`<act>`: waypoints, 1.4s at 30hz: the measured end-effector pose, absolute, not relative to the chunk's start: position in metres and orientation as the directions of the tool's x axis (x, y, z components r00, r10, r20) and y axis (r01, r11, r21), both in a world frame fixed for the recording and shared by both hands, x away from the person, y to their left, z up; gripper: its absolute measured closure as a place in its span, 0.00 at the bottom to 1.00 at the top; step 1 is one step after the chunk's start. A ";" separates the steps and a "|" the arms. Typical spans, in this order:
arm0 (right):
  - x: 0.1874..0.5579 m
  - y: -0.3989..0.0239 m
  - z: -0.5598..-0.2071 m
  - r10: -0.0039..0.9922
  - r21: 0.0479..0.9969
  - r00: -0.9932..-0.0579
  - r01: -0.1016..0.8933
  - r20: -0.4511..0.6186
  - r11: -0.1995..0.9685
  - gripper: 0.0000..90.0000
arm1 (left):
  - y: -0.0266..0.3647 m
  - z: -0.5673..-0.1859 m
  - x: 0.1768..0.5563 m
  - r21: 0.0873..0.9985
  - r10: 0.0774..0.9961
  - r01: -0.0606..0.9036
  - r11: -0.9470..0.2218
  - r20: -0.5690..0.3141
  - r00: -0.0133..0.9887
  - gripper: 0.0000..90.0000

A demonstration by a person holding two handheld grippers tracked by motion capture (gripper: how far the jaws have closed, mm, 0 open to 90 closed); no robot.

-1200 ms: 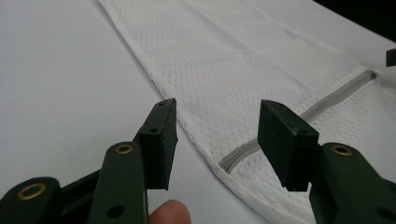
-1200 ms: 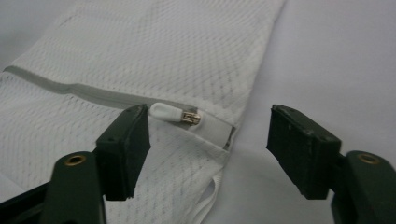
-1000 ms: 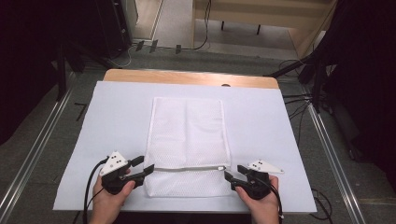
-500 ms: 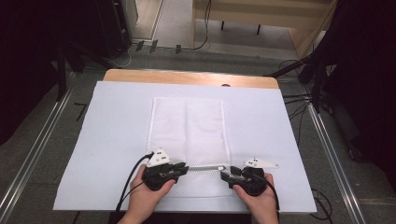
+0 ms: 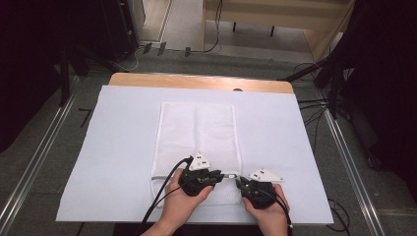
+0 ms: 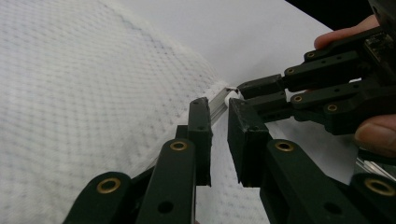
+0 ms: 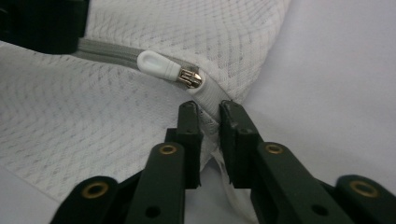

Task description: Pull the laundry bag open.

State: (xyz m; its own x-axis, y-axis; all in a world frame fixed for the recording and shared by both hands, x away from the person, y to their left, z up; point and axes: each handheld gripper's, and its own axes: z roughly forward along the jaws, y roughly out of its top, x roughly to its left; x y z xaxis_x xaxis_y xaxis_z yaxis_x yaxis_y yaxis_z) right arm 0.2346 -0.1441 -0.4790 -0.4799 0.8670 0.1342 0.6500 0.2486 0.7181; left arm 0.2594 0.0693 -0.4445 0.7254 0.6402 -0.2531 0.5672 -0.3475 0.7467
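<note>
one white mesh zippered laundry bag (image 5: 197,142) lies flat mid-counter on a pale sheet (image 5: 118,147). its white zipper pull (image 7: 159,65) sits at the near right corner. the left gripper (image 5: 216,176) has slid from the bag's left edge toward it, jaws slightly apart; the right gripper (image 7: 205,109) stays clamped on the zipper's end, so unzipping looks imminent.

White mesh zip bag (image 5: 197,132) flat on table, zipper seemingly closed

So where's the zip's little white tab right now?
In the right gripper view the white tab lies on the grey zip at the mesh bag's corner, just beyond the right gripper, which pinches the bag's edge.
</note>
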 end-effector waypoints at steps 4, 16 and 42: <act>0.232 -0.143 -0.475 0.860 0.727 -0.497 0.632 0.117 0.267 0.96 | 0.064 -0.450 0.263 0.739 0.623 0.584 -0.336 -0.290 0.726 0.84; 0.226 -0.138 -0.469 0.854 0.756 -0.517 0.580 0.052 0.305 0.96 | 0.062 -0.453 0.267 0.715 0.570 0.628 -0.307 -0.390 0.723 0.70; 0.222 -0.134 -0.461 0.824 0.783 -0.566 0.529 0.038 0.328 0.98 | 0.071 -0.451 0.274 0.691 0.547 0.646 -0.324 -0.420 0.724 0.98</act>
